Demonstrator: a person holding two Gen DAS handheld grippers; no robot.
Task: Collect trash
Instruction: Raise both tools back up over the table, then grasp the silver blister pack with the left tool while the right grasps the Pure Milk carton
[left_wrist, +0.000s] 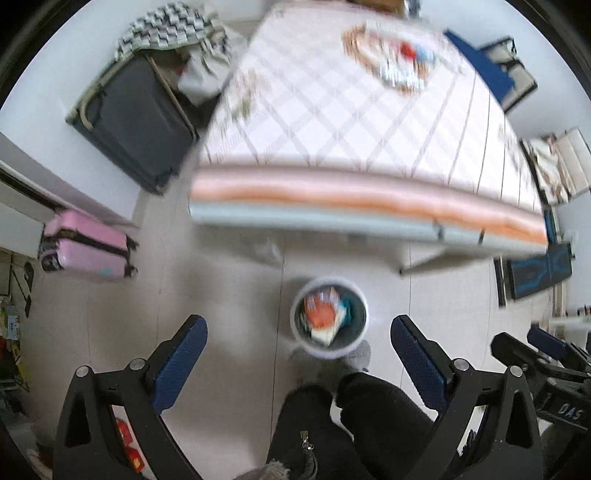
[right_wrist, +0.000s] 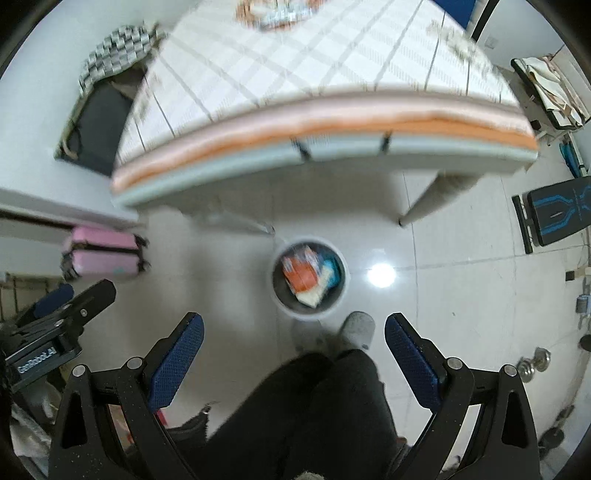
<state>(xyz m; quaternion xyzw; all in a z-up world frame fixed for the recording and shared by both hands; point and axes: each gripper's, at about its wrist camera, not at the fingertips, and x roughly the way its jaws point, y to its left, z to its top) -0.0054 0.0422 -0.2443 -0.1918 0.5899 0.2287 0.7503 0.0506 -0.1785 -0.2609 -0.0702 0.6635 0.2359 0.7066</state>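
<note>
Right gripper (right_wrist: 293, 332) jaws wide above trash-filled bin (right_wrist: 309, 282)

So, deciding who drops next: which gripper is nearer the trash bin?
Hard to call; about equal. The left gripper and the right gripper both hang open above the trash bin, neither touching it.

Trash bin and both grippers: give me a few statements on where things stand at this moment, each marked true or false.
1. The trash bin already holds wrappers, an orange one among them. True.
2. The left gripper is shut on a wrapper. False: its jaws are wide apart and hold nothing.
3. The right gripper is open and empty. True.
4. The bin stands on the table. False: it stands on the tiled floor in front of the table.
5. A pink suitcase lies on the floor to the left. True.
</note>
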